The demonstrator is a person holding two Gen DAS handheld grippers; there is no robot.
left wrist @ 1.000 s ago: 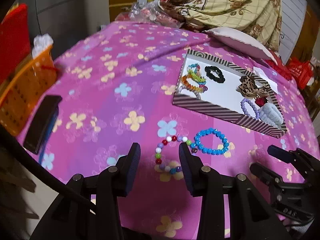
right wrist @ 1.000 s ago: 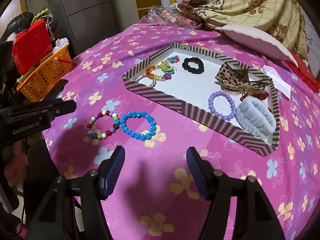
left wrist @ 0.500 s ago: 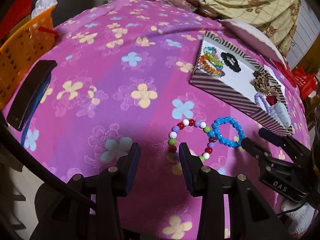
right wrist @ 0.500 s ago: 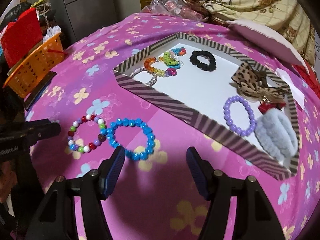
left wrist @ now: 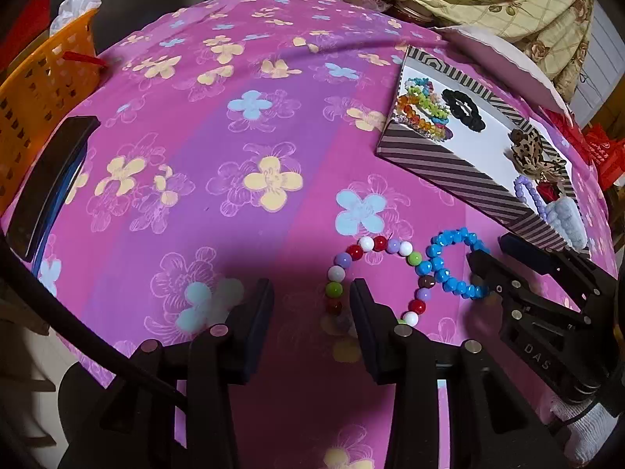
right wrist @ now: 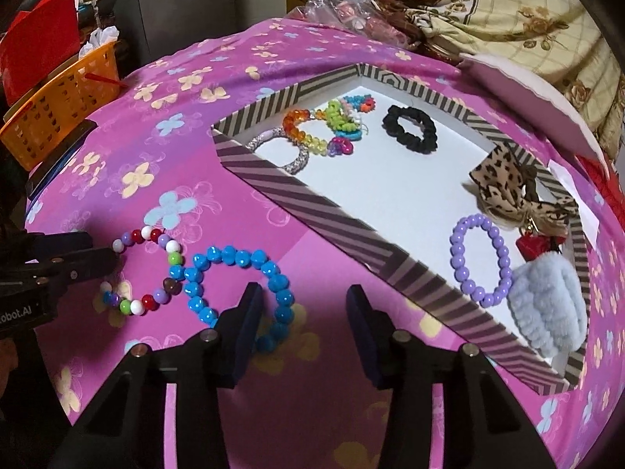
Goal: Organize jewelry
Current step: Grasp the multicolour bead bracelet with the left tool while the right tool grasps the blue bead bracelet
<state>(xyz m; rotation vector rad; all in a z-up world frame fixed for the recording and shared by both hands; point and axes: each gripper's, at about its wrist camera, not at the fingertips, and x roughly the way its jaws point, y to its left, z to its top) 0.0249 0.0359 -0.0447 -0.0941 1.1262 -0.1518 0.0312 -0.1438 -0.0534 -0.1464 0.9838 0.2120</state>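
2 bead bracelets lie on the pink flowered cloth (right wrist: 242,78), just in front of the striped tray (right wrist: 312,199). The blue bracelet (right wrist: 238,289) and the mixed-colour bracelet (right wrist: 146,269) touch side by side. The tray already keeps other pieces: a purple bracelet (right wrist: 480,258), a black scrunchie (right wrist: 410,129), a leopard bow (right wrist: 511,191), a fluffy grey band (right wrist: 547,305) and some bright bracelets (right wrist: 324,129). So these 2 look like the last ones left out, and I think they go in the tray too.

The right gripper (right wrist: 299,308) points down at the blue bracelet. Its jaws are spread, with 1 finger inside the ring and 1 outside, so the near side of the bracelet lies between them. That is how you get ready to pinch a ring of beads. The pads do not press on the beads yet.

The left gripper (left wrist: 310,305) comes down over the mixed-colour bracelet, also spread, with the bottom beads between its fingers but not pinched.

1 second ago both tools were higher and farther back, and the bracelets lay in front of the fingers. Now both are lower and closer. The right jaws have just been closing a bit around the blue beads.
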